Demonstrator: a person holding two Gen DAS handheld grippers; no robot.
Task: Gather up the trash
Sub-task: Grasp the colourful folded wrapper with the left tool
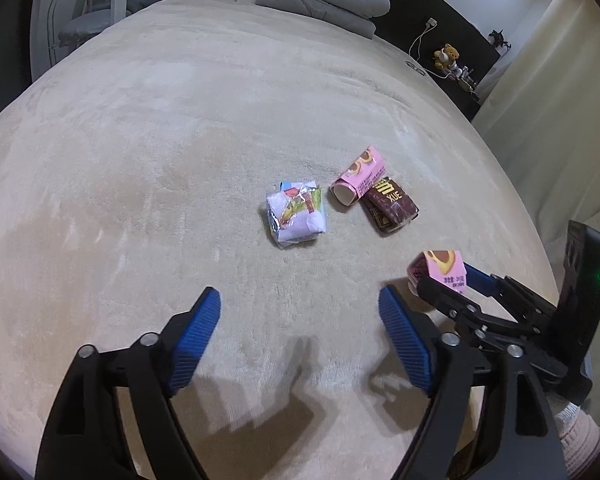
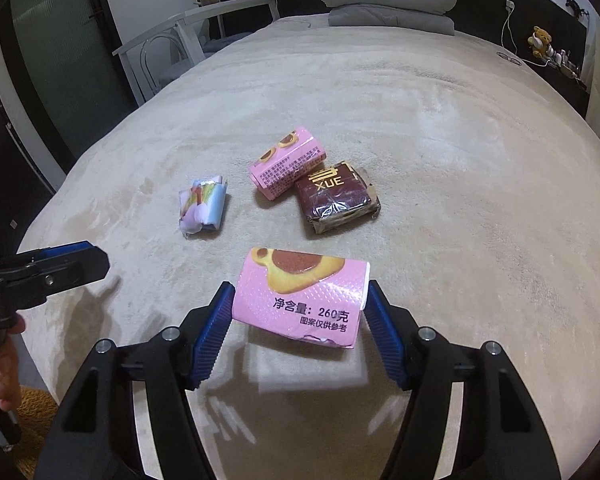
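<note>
**Four light wrappers on the bed, one already clamped**

On the beige plush bed cover (image 2: 440, 128), from left to right:

- Left gripper (image 1: 300, 332): jaws wide apart, nothing between the blue ribbed pads (image 1: 194, 340), poised over bare cover short of the litter.
- White and pale-blue crumpled foil packet (image 1: 296, 210): lying alone, just left of the stacked pair. Probably almost weightless, soft and springy; slick foil, so likely best pinched across its thick folded middle rather than a loose edge.
- Pink rolled cardboard biscuit sleeve (image 1: 360, 180): resting partly on the dark brown glossy foil pack marked XUE (image 1: 392, 208), the two touching. Sleeve hollow, apt to flatten under pressure; best squeezed gently across the short width. Brown pack looks fuller and firmer, slippery film; side edges the surest hold.
- Right gripper (image 2: 298, 320): closed on the pink flattened biscuit carton piece with printed cookie (image 2: 304, 292), pads pressing its two side edges, piece apparently lifted off the cover. Thin card, light, easily buckled; light pressure seems enough.
</note>
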